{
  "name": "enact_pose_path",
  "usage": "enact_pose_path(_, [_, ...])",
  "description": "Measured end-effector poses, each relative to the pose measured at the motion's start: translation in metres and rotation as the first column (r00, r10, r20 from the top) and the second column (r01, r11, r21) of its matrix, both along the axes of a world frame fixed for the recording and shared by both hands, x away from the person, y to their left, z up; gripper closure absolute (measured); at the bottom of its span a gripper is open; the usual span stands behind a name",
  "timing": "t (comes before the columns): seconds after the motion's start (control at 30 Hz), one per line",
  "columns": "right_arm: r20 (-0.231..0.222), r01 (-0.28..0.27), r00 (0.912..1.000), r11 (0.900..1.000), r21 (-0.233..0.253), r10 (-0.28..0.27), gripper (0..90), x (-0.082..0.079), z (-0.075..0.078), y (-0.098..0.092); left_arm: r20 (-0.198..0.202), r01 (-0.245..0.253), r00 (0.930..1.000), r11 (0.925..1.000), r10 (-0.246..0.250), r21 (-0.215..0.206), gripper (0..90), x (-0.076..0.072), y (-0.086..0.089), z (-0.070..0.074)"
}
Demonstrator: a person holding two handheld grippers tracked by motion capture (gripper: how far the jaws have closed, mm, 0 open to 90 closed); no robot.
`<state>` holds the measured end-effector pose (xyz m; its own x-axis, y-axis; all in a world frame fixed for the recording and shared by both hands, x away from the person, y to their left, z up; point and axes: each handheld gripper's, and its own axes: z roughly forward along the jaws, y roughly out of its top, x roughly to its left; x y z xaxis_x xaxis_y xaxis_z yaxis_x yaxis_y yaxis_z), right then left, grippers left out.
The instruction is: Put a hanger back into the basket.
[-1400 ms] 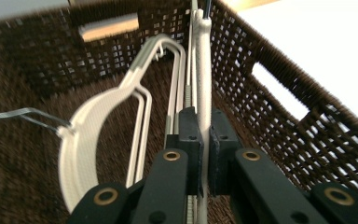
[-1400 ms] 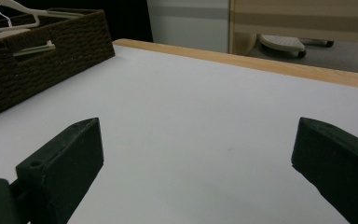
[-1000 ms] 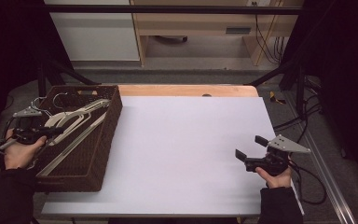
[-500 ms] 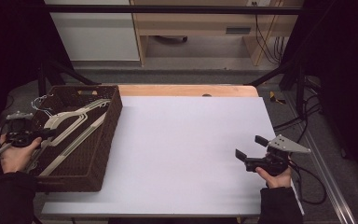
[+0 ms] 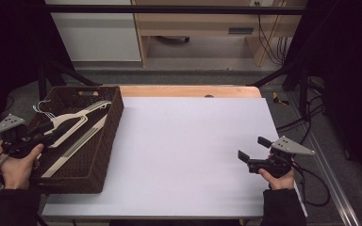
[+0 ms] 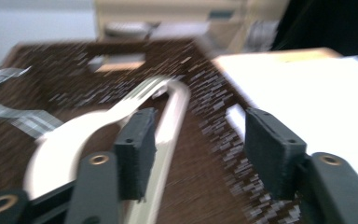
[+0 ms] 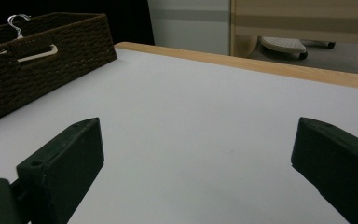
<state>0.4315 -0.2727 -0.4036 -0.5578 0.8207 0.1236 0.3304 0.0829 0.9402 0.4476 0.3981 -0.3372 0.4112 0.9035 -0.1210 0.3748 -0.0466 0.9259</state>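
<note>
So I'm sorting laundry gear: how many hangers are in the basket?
2, I think: both lie overlapping in the basket, hangers with hooks at its far left. More may hide beneath.

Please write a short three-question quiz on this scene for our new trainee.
1. True or false: the left tongs are clamped shut on a white hanger.
2. Where do the hangers lie? A) on the white table top B) in the brown wicker basket C) on the floor
3. Fill in: the right tongs are held over the ____ table top, with the jaws apart.

Key:
1. False; the jaws stand open over the hanger, and the blur hides whether one of them touches it.
2. B
3. white
</note>
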Motion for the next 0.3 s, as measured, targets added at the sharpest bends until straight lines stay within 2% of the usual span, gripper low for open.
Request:
enact_pose_path(0.03, [0.002,-0.003,1.0000,1.000,-0.002,0.003,2.9,0.000,0.000,-0.001,0.017,0.019,0.9997,0.9998,-0.019,0.000,35.5,-0.002,-0.006,0.002])
enact_pose_path(0.07, [0.005,0.001,1.0000,1.000,0.004,-0.001,2.9,-0.001,0.001,-0.001,0.047,0.047,0.9978,0.9987,-0.046,-0.020,28.0,-0.005,-0.019,0.004])
enact_pose_path(0.1, [0.005,0.001,1.0000,1.000,0.004,-0.001,2.9,-0.001,0.001,-0.001,0.047,0.047,0.9978,0.9987,-0.046,-0.020,24.7,-0.005,-0.019,0.004])
enact_pose_path(0.13, [0.010,-0.003,1.0000,1.000,0.004,0.003,2.9,-0.001,0.001,-0.002,0.061,0.065,0.9961,0.9975,-0.063,-0.027,24.7,-0.007,-0.027,0.006])
enact_pose_path(0.2, [0.008,0.000,1.0000,1.000,0.011,0.000,2.8,-0.001,0.001,-0.002,0.086,0.099,0.9916,0.9946,-0.096,-0.030,19.1,-0.009,-0.042,0.006])
enact_pose_path(0.3, [0.017,0.004,0.9998,1.000,0.016,-0.004,2.6,-0.002,0.002,-0.004,0.101,0.141,0.9851,0.9899,-0.139,-0.013,10.9,-0.014,-0.062,0.004])
